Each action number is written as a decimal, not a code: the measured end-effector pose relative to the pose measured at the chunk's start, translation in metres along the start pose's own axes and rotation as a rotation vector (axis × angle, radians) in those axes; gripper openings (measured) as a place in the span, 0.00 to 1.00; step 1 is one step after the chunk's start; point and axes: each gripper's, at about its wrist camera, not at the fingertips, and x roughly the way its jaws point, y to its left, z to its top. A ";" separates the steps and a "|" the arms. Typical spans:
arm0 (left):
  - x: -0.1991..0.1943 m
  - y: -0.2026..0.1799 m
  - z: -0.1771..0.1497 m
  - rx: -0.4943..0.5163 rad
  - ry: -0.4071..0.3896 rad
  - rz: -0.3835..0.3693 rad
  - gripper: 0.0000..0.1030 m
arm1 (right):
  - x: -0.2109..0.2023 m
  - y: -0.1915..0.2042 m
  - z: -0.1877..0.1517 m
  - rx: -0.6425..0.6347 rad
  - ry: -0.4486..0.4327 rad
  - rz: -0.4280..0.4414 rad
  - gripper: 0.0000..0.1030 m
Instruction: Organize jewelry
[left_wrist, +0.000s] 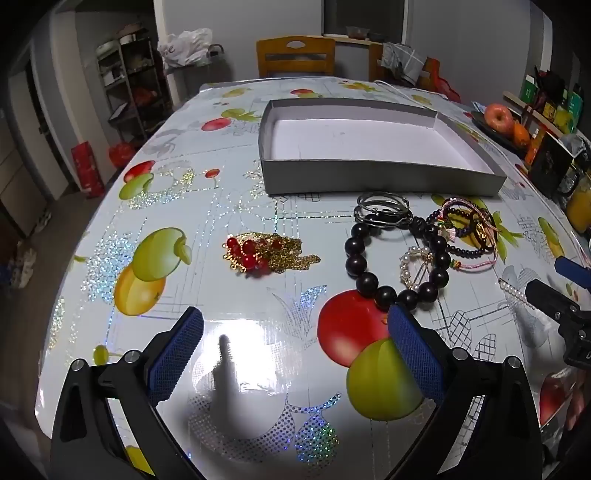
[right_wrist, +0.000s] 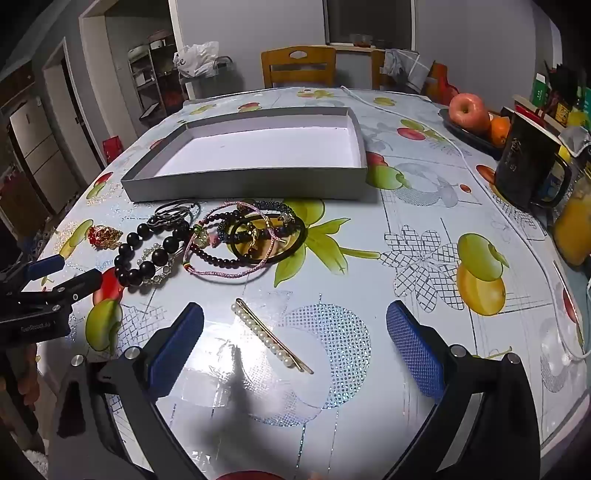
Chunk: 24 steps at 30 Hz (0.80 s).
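Left gripper (left_wrist: 295, 354): blue-padded fingers spread wide, nothing between them, hovering above the glossy fruit-print tablecloth (left_wrist: 236, 302). Right gripper (right_wrist: 295, 354): fingers likewise spread wide and empty, above the same cloth.

Shallow grey cardboard box lid with white interior (left_wrist: 369, 177) sits upside-down mid-table; nothing visible inside it.

Jewelry positions, all on the cloth, outside the lid:
- Gold chain necklace with red beads (left_wrist: 264, 253), heaped, ahead of the left gripper and well apart from the other pieces.
- Large dark wooden bead bracelet (left_wrist: 356, 264), ahead of the left gripper's right finger; its ring encloses part of a small pearl bracelet (left_wrist: 408, 266).
- Thin dark metal hoops (left_wrist: 382, 210), stacked, just in front of the lid's near wall, touching the bead bracelet.
- Tangle of small-bead bracelets and pink cord (right_wrist: 236, 251), overlapping a plain black bangle (right_wrist: 295, 243).
- Gold hair clip set with pearls (right_wrist: 271, 339), lying diagonally between the right gripper's fingers, on the cloth, not gripped.

Right edge of table: black mug (right_wrist: 528, 173), dish with apple and orange (right_wrist: 471, 110).
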 end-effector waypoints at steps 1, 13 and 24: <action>0.000 0.000 0.000 0.000 0.002 0.000 0.96 | 0.000 0.000 0.000 0.003 -0.002 0.004 0.95; 0.001 -0.001 0.000 0.010 0.007 0.006 0.96 | 0.002 0.004 0.005 0.005 -0.002 0.006 0.95; 0.001 0.006 0.002 0.014 0.015 0.007 0.96 | 0.001 0.003 0.003 0.007 -0.005 0.007 0.95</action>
